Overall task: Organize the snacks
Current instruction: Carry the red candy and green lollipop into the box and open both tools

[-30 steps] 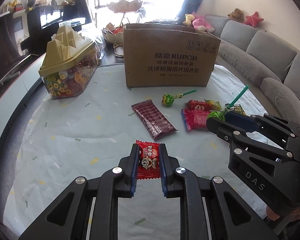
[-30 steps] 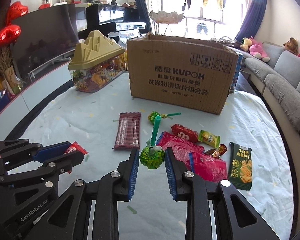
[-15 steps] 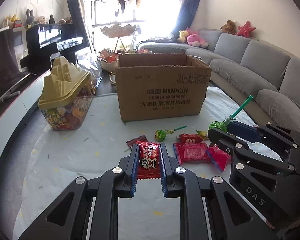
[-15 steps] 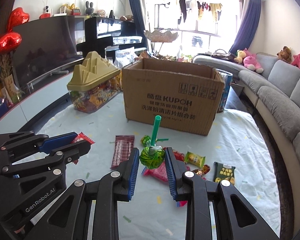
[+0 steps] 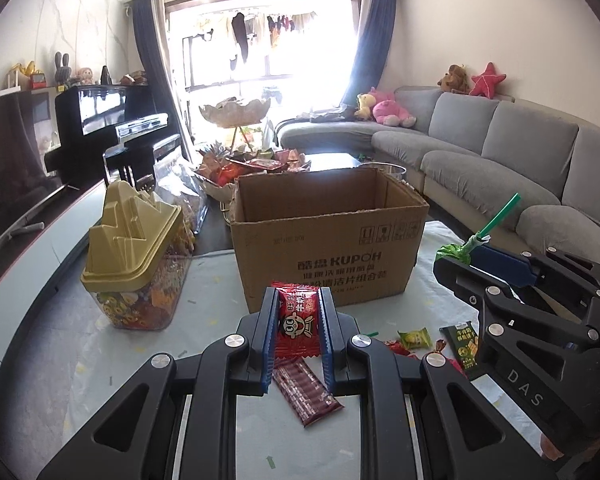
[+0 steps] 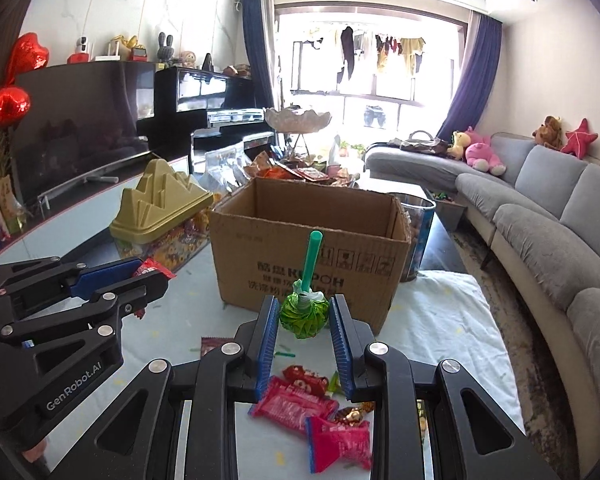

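My left gripper (image 5: 297, 300) is shut on a small red snack packet (image 5: 297, 322), held above the table in front of the open cardboard box (image 5: 328, 240). My right gripper (image 6: 304, 308) is shut on a green-wrapped lollipop (image 6: 303, 314) whose green stick points up, also before the cardboard box (image 6: 308, 256). In the left wrist view the right gripper (image 5: 456, 258) shows at the right with the lollipop (image 5: 454, 254). The left gripper (image 6: 156, 276) with its red packet (image 6: 154, 269) shows at the left of the right wrist view. Below lie a brown bar (image 5: 306, 394) and red packets (image 6: 296, 402).
A clear candy jar with a gold lid (image 5: 136, 256) stands left of the box. Loose sweets and a green packet (image 5: 466, 346) lie on the pale tablecloth (image 5: 80, 360). A snack-filled dish (image 5: 252, 168) sits behind the box. A grey sofa (image 5: 500, 152) runs along the right.
Both grippers have risen with their snacks and tilted up, so the box's open top now shows and the loose snacks on the table have dropped low in both views.
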Demonstrator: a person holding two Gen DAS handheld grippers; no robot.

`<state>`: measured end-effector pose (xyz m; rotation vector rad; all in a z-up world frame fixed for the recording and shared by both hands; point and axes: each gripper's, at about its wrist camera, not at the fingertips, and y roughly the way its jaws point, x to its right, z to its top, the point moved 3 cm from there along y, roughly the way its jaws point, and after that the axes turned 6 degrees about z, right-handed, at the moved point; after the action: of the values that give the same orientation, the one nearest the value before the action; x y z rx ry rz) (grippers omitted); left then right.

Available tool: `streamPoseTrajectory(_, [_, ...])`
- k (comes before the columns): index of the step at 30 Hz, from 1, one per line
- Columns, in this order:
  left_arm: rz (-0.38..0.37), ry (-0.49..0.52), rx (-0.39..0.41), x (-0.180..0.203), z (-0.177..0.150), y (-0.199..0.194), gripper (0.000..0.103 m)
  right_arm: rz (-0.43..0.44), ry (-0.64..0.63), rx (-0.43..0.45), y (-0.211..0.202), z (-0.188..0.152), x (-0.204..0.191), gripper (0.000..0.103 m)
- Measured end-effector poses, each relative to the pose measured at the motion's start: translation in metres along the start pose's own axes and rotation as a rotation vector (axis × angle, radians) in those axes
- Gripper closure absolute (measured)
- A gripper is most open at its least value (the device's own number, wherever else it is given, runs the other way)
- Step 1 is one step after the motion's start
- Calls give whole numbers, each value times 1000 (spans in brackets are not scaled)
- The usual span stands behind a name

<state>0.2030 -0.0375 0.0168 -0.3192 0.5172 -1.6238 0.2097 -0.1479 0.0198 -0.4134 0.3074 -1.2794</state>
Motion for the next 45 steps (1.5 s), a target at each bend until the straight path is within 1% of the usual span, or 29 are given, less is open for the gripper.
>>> streamPoseTrajectory(14, [24, -18, 63, -6, 51, 31, 83, -31, 7, 88, 22, 51, 22, 75])
streamPoseTrajectory(19, [14, -29, 68, -7, 68, 47, 83, -37, 14, 105, 33, 68, 29, 75])
streamPoseTrajectory(25, [2, -22, 67, -4, 89, 70, 83, -58, 7, 92, 54, 83, 39, 75])
streamPoseTrajectory(31, [-10, -9, 41, 0, 104, 96, 83, -53, 36, 45, 81, 91, 56, 75])
streamPoseTrajectory(35, [-5, 5, 14, 2, 107, 112, 83, -38, 61, 10, 95, 89, 65, 75])
streamPoseTrajectory(38, [0, 12, -10, 5, 108, 124, 83, -43, 66, -6, 103, 89, 69, 75])
streamPoseTrajectory(42, [11, 22, -21, 7, 111, 135, 83, -44, 68, -23, 112, 90, 74, 75])
streamPoseTrajectory(44, [16, 16, -27, 6, 113, 139, 82, -49, 68, -27, 115, 92, 74, 75])
streamPoseTrajectory(45, [13, 7, -29, 5, 112, 139, 79, -52, 71, -25, 117, 93, 75, 75])
